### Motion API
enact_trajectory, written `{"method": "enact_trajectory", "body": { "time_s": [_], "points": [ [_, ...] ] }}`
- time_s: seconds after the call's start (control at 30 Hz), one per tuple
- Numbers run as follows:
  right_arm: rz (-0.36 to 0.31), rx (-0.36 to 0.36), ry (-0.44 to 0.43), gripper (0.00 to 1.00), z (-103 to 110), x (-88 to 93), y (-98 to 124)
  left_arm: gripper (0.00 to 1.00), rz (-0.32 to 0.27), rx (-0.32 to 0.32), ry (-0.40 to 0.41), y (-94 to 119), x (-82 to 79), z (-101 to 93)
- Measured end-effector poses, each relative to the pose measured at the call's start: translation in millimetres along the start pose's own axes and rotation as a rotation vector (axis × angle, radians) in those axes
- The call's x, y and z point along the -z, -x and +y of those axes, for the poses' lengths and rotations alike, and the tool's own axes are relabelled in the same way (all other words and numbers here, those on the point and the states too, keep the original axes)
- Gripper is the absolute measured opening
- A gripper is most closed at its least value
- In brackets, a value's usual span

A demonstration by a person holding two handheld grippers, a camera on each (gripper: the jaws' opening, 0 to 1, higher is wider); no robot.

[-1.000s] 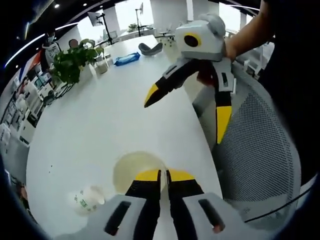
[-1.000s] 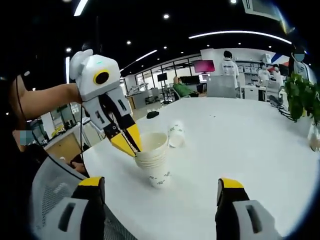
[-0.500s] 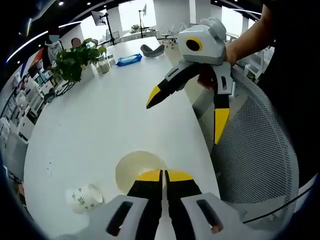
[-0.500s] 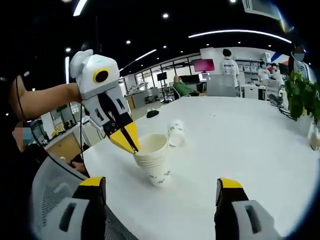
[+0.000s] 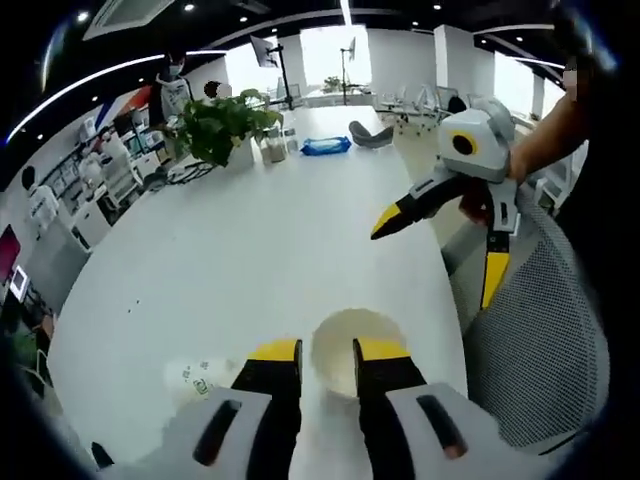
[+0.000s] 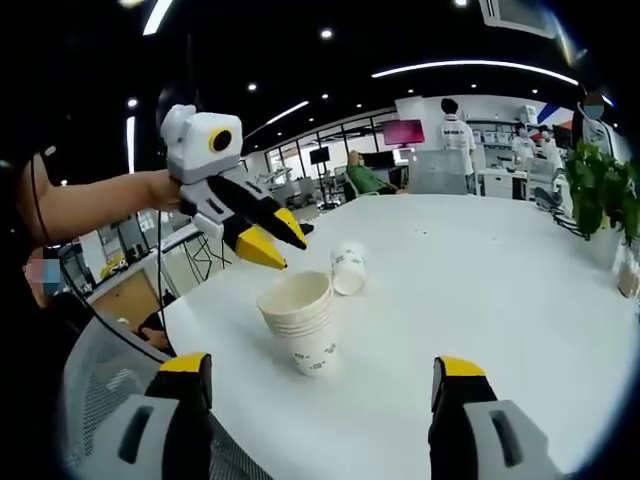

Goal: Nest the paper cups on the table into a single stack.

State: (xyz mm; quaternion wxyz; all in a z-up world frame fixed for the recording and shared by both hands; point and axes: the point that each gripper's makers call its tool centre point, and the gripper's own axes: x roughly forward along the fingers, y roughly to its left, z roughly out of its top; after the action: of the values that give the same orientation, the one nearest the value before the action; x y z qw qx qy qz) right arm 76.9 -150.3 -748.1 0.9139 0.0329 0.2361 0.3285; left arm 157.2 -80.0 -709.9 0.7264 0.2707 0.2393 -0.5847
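Stack of nested paper cups [image 6: 300,325] stands upright on the white tabletop [image 6: 480,300], near the edge closest to the person; several rims visible one inside another, printed mark low on the outer cup. 1 loose paper cup [image 6: 347,268] lies on its side just beyond the stack, apart from it. Left gripper [image 6: 278,236] seen in the right gripper view: held by a hand [image 6: 160,188], jaws slightly apart with nothing between them, tips above and to the left of the stack's mouth, not touching it. In the left gripper view the same gripper's own jaws [image 5: 325,352] stand parted, the open mouth of the stack [image 5: 352,345] showing between and past the tips; loose cup [image 5: 196,378] lies left of the left jaw. Right gripper [image 6: 322,375] in its own view: jaws wide open, empty, stack between and beyond them. From the left gripper view the right gripper [image 5: 440,250] hangs over the tabletop edge, jaws spread wide, beside a mesh chair back [image 5: 540,340]. Far end of the tabletop: potted plant [image 5: 215,125], blue packet [image 5: 325,146].
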Motion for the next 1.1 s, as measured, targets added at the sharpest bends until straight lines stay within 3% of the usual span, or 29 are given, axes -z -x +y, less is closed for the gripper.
{"method": "enact_trajectory", "body": {
  "time_s": [0.13, 0.43, 0.87, 1.1],
  "points": [
    [0.001, 0.000, -0.001, 0.92, 0, 0.4, 0, 0.36, -0.002, -0.072, 0.047, 2, 6.8, 20.9],
    [-0.006, 0.012, -0.020, 0.91, -3, -0.8, 1, 0.48, -0.055, -0.195, 0.135, 3, 20.5, 67.9],
    [0.006, 0.018, -0.041, 0.92, -6, 3.1, 0, 0.59, -0.022, -0.284, 0.202, -8, 56.2, 123.9],
    [0.017, 0.021, -0.048, 0.92, -8, 6.2, -1, 0.64, -0.014, -0.288, 0.219, -22, 67.1, 132.7]
  ]
}}
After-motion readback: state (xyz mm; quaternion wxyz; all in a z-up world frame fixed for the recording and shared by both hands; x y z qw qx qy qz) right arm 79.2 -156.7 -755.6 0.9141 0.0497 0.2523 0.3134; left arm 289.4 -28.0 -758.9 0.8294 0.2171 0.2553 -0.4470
